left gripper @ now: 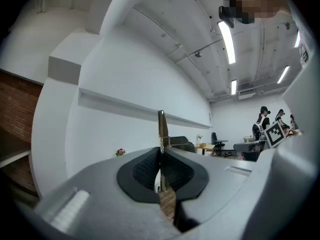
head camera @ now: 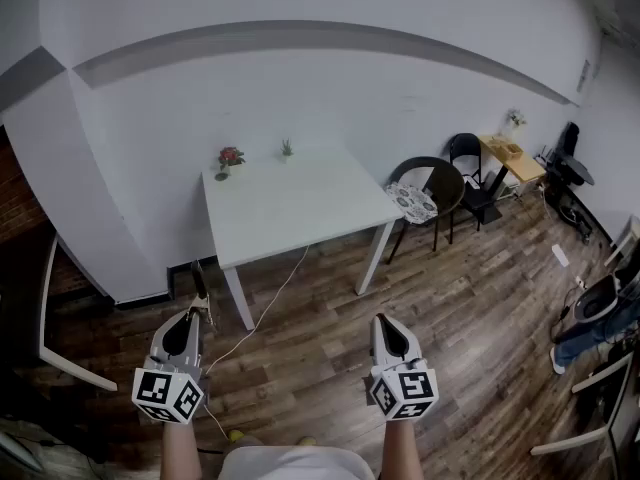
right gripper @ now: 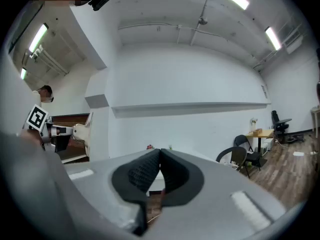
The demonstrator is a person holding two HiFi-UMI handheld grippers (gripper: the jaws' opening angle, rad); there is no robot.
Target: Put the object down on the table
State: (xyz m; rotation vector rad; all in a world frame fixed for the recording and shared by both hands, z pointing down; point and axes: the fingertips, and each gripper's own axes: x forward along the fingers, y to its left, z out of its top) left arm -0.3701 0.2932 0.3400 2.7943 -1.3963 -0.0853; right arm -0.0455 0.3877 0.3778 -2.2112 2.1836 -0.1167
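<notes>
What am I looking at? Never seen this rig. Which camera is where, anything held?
No robot arm: a person holds a two-jaw gripper in each hand; the marker cubes are part of them. The head view looks down from the person's head: left gripper at left, right gripper at right, above a wooden floor. The other two views ride on the grippers and look along their jaws. Ahead stands a white table with a small flower pot and a tiny green plant at its far edge. The left gripper is shut on a thin flat object that sticks out past the jaws; what it is I cannot tell. The right gripper's jaws are together, nothing between them.
</notes>
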